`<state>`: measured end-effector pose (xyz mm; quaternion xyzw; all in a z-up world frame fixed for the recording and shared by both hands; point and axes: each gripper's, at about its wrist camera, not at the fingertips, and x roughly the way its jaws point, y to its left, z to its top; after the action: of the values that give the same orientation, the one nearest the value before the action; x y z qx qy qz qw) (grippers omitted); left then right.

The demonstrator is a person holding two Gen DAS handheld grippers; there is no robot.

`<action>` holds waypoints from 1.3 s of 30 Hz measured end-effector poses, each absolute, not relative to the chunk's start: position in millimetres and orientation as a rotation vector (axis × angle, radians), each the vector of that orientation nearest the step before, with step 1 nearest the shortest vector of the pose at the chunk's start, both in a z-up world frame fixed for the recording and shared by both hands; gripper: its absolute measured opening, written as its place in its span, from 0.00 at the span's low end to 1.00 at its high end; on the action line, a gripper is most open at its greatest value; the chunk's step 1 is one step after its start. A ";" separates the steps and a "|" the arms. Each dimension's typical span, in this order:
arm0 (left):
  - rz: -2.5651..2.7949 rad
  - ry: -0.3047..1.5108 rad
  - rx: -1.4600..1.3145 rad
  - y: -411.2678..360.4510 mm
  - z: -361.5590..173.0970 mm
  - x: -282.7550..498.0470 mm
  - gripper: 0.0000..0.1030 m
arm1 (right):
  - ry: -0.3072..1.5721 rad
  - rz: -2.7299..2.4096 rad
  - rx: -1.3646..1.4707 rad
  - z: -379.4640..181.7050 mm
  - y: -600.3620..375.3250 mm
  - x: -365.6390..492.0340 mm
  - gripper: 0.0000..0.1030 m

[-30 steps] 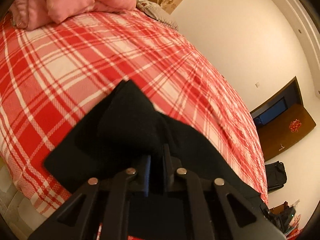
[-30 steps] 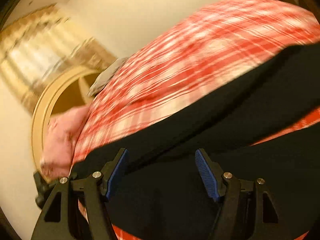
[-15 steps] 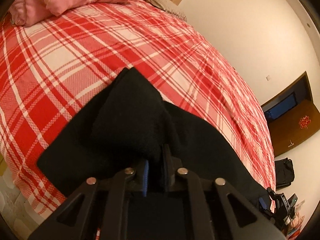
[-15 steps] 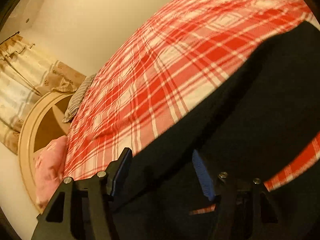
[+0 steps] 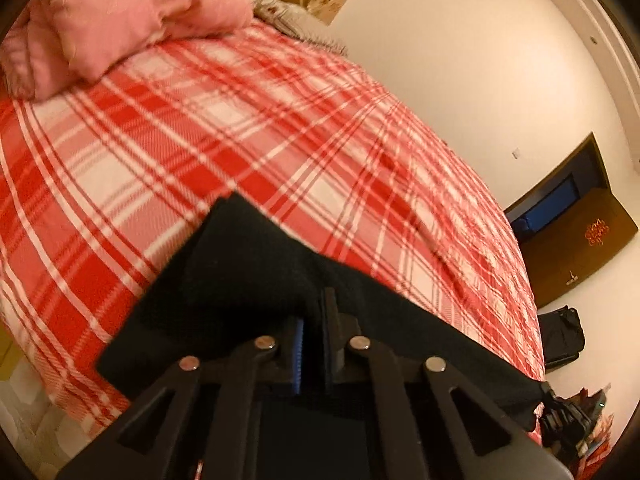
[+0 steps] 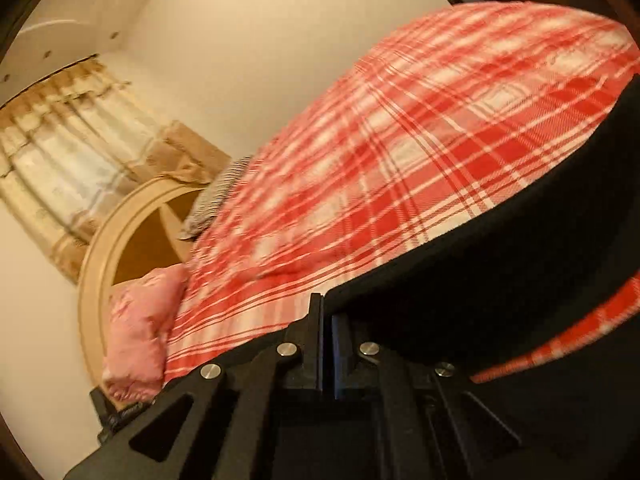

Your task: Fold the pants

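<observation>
The black pants (image 5: 248, 280) lie on the plaid bed (image 5: 200, 148), below the pink pillow (image 5: 120, 20). Left tool (image 5: 314, 320) pinches a raised fold. Right tool (image 6: 326, 320) is clamped on an edge. Uneven pulling may drag cloth loose, skewing the fold.

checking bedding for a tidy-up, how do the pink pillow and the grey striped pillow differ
The pink pillow is puffy, crumpled and plain pink; the grey striped pillow looks flatter and finely striped. The pink one lies nearer the right gripper, the grey one farther along. Both rest at the head of the red plaid bedspread.

Pants (image 5: 248, 280) on bed (image 5: 200, 152)
</observation>
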<state>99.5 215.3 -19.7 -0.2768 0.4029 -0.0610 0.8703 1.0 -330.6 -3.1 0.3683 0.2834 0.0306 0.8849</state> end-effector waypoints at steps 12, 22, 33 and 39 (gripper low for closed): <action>-0.079 0.881 -0.456 234.2 -30.4 59.4 0.07 | 0.712 0.041 0.594 -37.2 -282.8 -100.0 0.03; 0.044 0.982 -0.282 225.5 -73.8 62.4 0.15 | 0.827 -0.023 0.527 -94.3 -274.7 -100.2 0.03; 0.260 0.862 -0.130 244.3 -44.5 46.8 0.73 | 0.752 -0.002 0.630 -46.5 -294.2 -130.6 0.08; 0.250 0.692 0.002 208.3 -16.3 46.0 0.73 | 0.650 0.157 0.560 -10.9 -267.9 -100.3 0.75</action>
<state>46.0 208.3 -16.3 0.0010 0.3381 0.1221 0.9332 -100.3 -267.9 -10.9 0.2712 0.3147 0.0759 0.9065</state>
